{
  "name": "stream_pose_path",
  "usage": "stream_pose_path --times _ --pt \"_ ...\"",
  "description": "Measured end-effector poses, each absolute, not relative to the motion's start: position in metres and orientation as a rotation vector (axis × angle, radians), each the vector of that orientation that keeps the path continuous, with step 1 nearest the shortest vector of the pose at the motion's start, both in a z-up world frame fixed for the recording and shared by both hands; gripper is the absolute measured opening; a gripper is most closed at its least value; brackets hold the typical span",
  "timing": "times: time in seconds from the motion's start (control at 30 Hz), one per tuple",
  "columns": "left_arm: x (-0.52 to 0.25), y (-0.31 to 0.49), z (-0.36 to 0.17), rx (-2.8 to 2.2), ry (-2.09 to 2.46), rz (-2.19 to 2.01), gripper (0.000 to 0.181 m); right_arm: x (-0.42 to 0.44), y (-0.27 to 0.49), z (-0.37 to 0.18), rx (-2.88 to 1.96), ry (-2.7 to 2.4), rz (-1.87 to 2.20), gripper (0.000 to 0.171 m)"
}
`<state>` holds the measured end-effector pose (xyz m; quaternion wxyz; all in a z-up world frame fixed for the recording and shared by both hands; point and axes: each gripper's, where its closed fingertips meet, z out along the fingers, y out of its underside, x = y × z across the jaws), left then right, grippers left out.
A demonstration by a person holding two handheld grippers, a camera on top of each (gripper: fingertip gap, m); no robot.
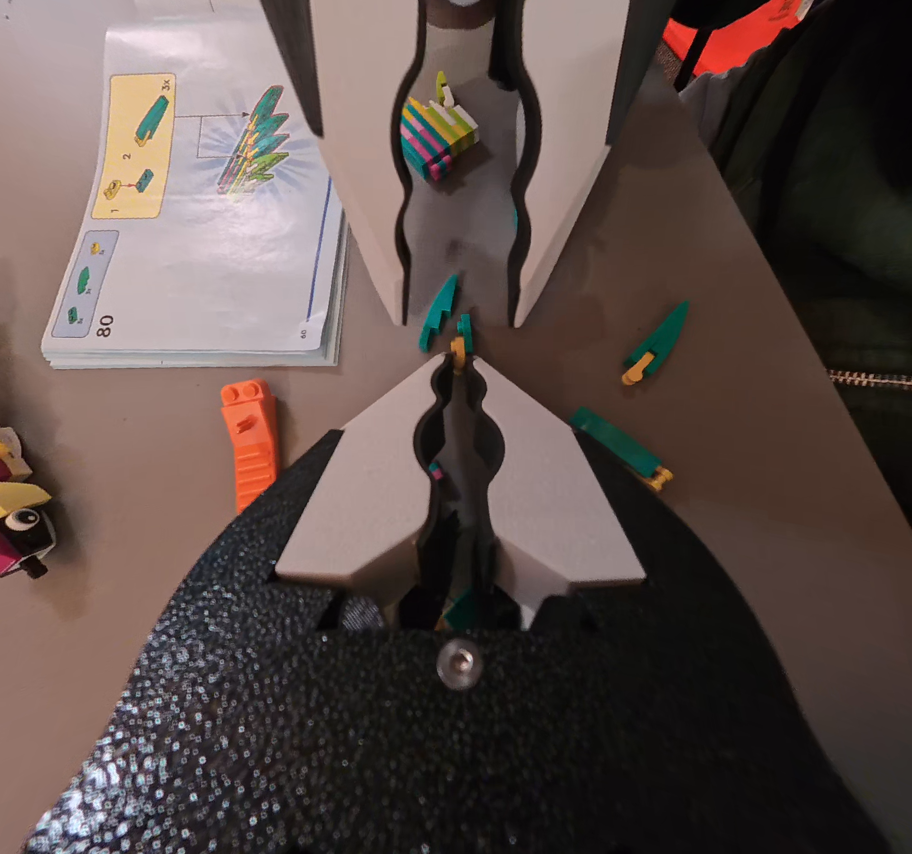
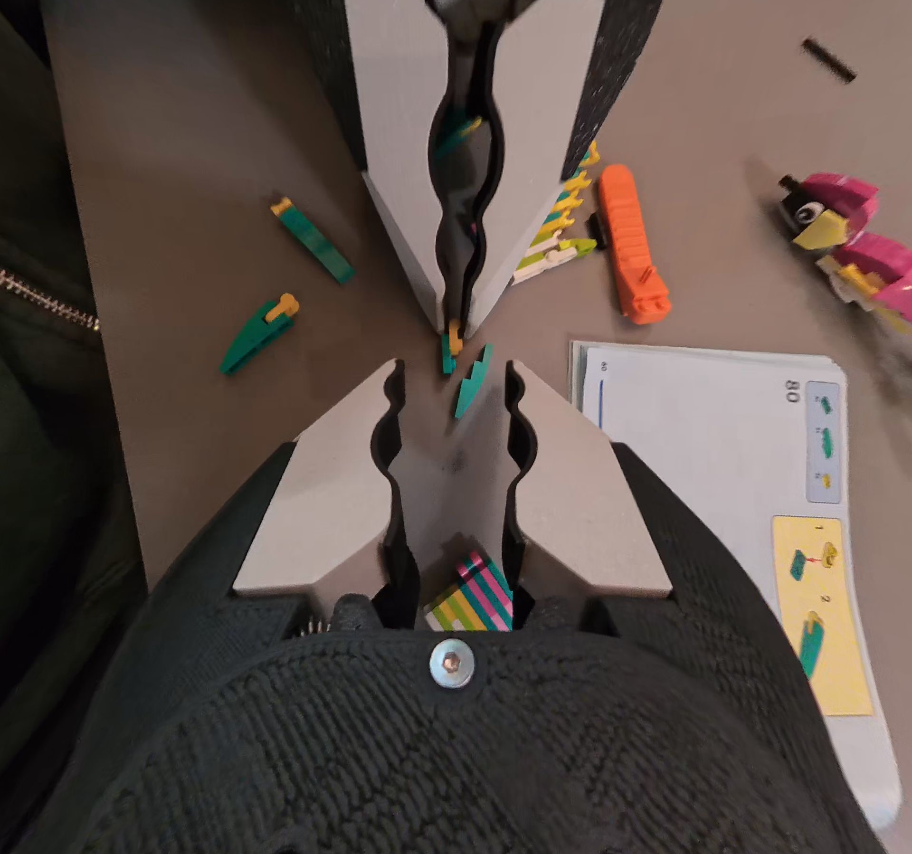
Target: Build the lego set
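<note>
Lego feathers (image 1: 438,313): 1 loose; 2 assembled

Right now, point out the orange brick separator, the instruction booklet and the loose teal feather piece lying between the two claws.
orange brick separator (image 1: 252,440): left wrist view, on its ribbed middle.
instruction booklet (image 1: 207,248): left wrist view, on the bare lower part of the open page.
teal feather piece (image 2: 473,382): right wrist view, on its flat blade.

Hobby desk: grey tabletop (image 1: 148,435) with instruction booklet (image 1: 207,258), loose bricks.
</note>
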<state>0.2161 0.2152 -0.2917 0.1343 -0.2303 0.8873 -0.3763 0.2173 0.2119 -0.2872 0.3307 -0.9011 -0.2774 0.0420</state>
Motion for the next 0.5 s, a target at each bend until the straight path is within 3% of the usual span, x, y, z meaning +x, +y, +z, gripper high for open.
stream_pose_path --times 0.5 --pt "0.2153 0.2144 -0.2918 -0.626 2.598 -1.099 0.002 0.208 0.2144 -0.2914 -2.373 -0.689 0.251 0.029"
